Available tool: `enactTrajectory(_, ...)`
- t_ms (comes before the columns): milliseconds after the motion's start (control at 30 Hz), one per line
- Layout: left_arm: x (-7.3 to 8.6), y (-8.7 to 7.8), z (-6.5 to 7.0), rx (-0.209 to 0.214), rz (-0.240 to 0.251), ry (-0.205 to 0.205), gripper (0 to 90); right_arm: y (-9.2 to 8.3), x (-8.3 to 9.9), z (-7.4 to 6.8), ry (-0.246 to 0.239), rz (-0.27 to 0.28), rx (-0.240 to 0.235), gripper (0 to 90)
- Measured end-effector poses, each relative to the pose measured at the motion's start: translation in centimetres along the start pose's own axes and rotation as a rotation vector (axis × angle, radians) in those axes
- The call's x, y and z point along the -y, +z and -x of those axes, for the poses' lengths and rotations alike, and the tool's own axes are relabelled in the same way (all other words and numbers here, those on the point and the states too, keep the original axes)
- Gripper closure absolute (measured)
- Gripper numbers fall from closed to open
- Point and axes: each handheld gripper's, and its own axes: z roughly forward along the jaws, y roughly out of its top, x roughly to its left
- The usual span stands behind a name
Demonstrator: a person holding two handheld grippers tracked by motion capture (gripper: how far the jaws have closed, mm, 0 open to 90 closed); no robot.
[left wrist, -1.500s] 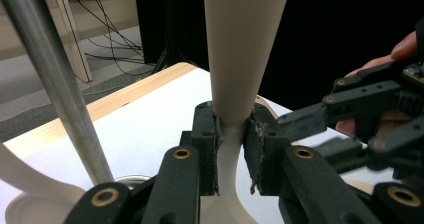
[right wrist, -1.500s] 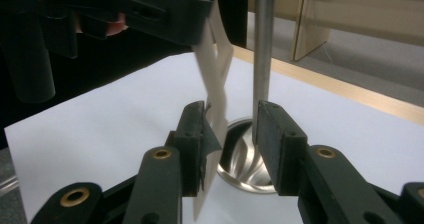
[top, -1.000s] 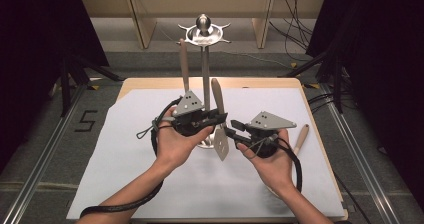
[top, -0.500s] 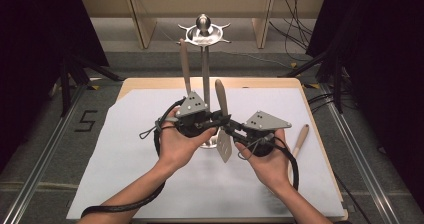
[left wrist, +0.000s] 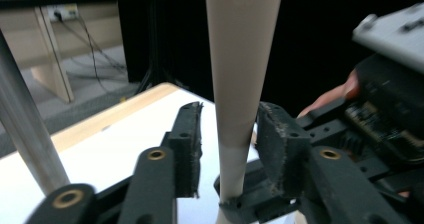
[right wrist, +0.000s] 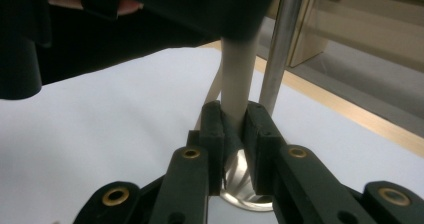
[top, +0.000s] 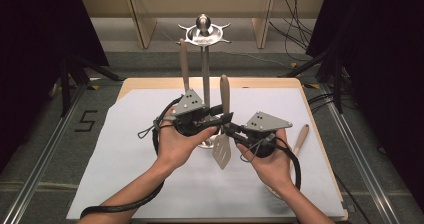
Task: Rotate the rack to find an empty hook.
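Note:
A spatula [top: 222, 153] stands upright, its pale wooden handle [top: 225, 91] up and its slotted metal blade down. It hangs just in front of the metal utensil stand [top: 205, 69]. My right gripper [top: 228, 129] is shut on the spatula's neck [right wrist: 237, 79], its pads pressing both sides [right wrist: 234, 134]. My left gripper [top: 222, 117] is open a little higher, and its jaws straddle the handle [left wrist: 240, 59] with a gap on the left side [left wrist: 230, 144]. The stand's pole [right wrist: 280, 44] rises right behind the spatula.
Another wooden-handled utensil [top: 184, 66] hangs on the stand, whose round base [right wrist: 240, 186] sits on the white sheet [top: 125, 149]. A wooden utensil [top: 300, 138] lies at the table's right. Dark stands flank the table.
The two hands have drawn slightly closer together by the stand. The spatula stays in the right gripper and has shifted only a little.

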Motion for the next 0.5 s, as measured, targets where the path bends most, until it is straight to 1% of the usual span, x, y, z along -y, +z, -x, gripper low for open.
enactTrajectory(33, 0.0, -0.1, 0.1, 0.007, 0.010, 0.007, 59.7, -0.2, 0.1, 0.1, 0.014, -0.013, -0.015, 80.9)
enactTrajectory(67, 0.0, -0.2, 0.2, 0.012, 0.017, 0.021, 59.2, -0.1, 0.2, 0.1, 0.037, -0.002, -0.017, 80.9)
enactTrajectory(100, 0.0, -0.3, 0.3, 0.011, 0.022, 0.037, 59.0, -0.2, 0.2, 0.3, 0.026, -0.008, -0.033, 80.9)
enactTrajectory(167, 0.0, -0.6, 0.4, 0.015, 0.034, 0.054, 59.3, -0.2, 0.3, 0.5, 0.034, -0.009, -0.059, 80.9)
enactTrajectory(200, 0.0, -0.6, 0.4, 0.015, 0.041, 0.056, 59.7, -0.3, 0.2, 0.5, 0.030, -0.010, -0.077, 80.9)
enactTrajectory(233, 0.0, -0.8, 0.4, 0.015, 0.048, 0.057, 60.2, -0.3, 0.2, 0.6, 0.022, -0.007, -0.081, 80.9)
enactTrajectory(300, 0.0, -0.8, 0.4, 0.021, 0.058, 0.058, 62.7, -0.3, 0.2, 0.6, 0.027, -0.012, -0.098, 80.9)
enactTrajectory(333, -0.1, -0.9, 0.4, 0.023, 0.061, 0.058, 63.7, -0.3, 0.2, 0.7, 0.011, -0.004, -0.097, 80.9)
enactTrajectory(367, -0.1, -0.9, 0.4, 0.021, 0.065, 0.065, 64.4, -0.3, 0.3, 0.5, 0.029, -0.001, -0.115, 80.9)
enactTrajectory(400, -0.1, -1.0, 0.3, 0.019, 0.067, 0.069, 66.3, -0.3, 0.2, 0.5, 0.020, -0.003, -0.106, 80.9)
enactTrajectory(500, -0.1, -1.1, 0.2, 0.019, 0.079, 0.062, 69.4, -0.4, 0.2, 0.5, 0.030, -0.006, -0.117, 80.9)
